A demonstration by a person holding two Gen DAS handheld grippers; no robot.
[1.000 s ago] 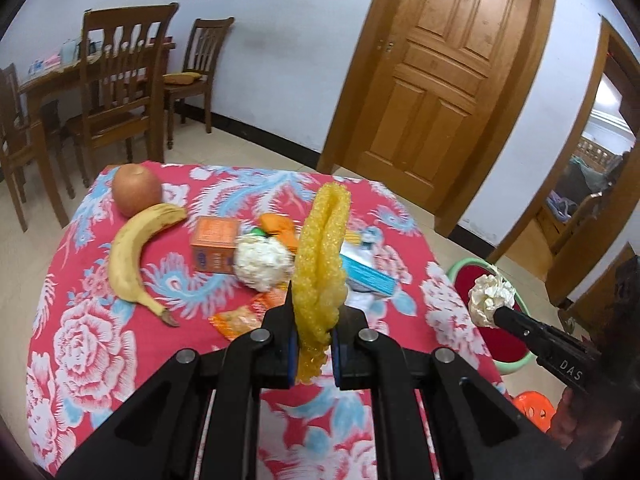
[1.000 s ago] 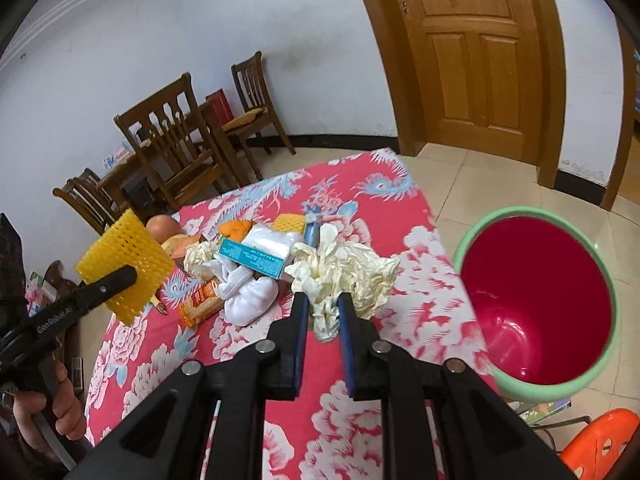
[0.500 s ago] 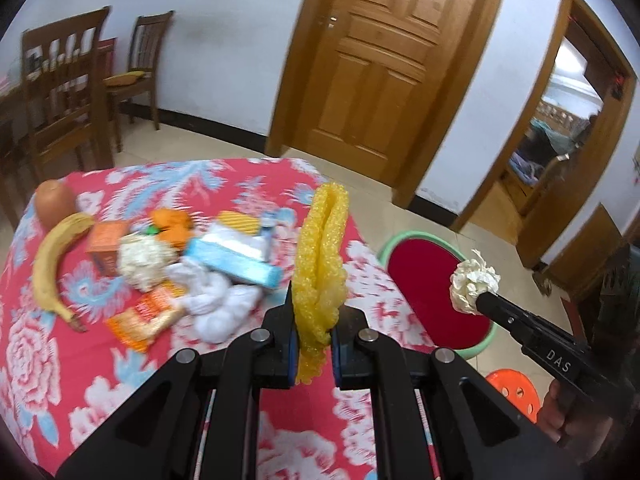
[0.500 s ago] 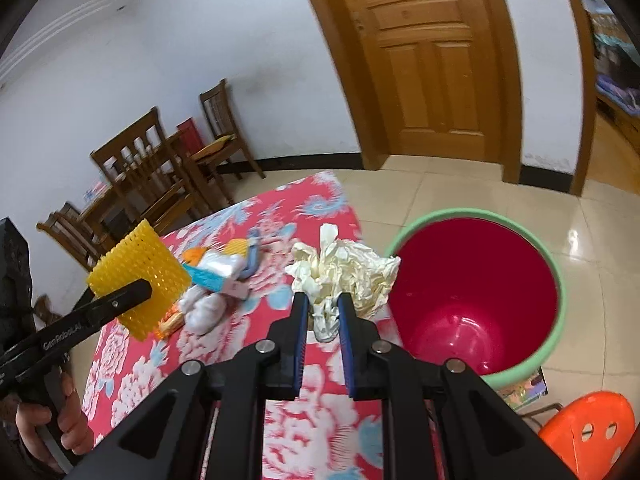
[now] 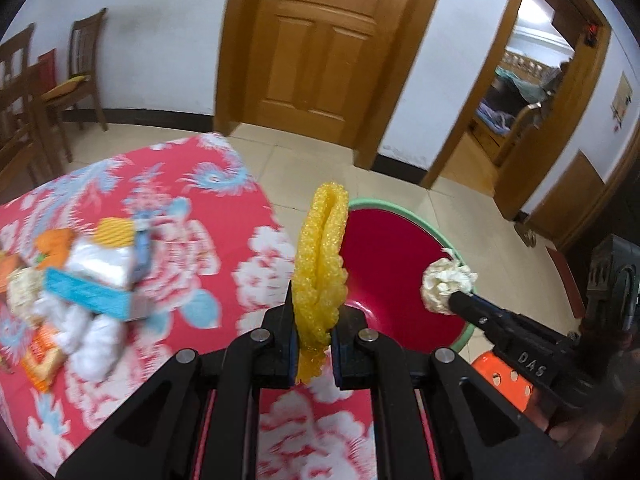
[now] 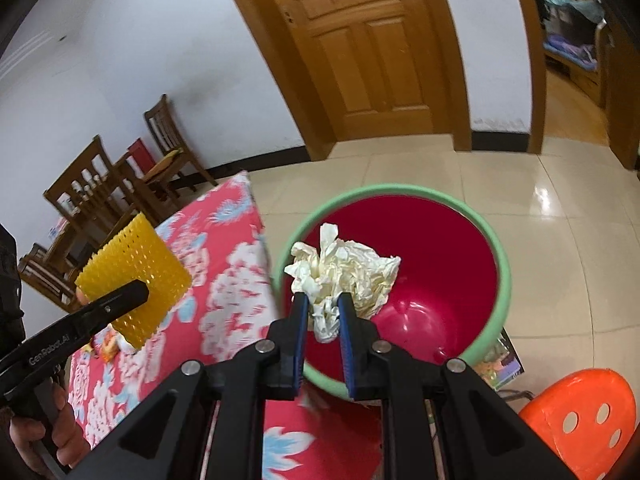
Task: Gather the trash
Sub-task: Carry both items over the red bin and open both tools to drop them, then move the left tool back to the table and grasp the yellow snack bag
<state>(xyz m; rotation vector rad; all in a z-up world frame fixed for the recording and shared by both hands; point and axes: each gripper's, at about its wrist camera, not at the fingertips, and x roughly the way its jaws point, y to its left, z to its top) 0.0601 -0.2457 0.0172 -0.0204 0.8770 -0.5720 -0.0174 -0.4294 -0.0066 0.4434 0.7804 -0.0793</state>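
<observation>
While both grippers carry their loads toward the red bin, the left gripper has its jaws pinching the lower end of a yellow foam net, folded double and standing upright just in front of the bin's green rim as the left wrist view shows it. It looks very light, springy and soft, so it should compress easily and hold by friction; a pinch low on the fold, as now, seems adequate, though it may cling to the pads on release. The right gripper has its jaws pressed onto a twisted tail of crumpled white paper, the bulk of the wad sitting above the bin's mouth. Paper like this is likely weightless, limp and easily torn, so gripping the dense twisted part is probably safer than a loose flap. More litter, including a blue carton and white bags, lies on the floral tabletop.
</observation>
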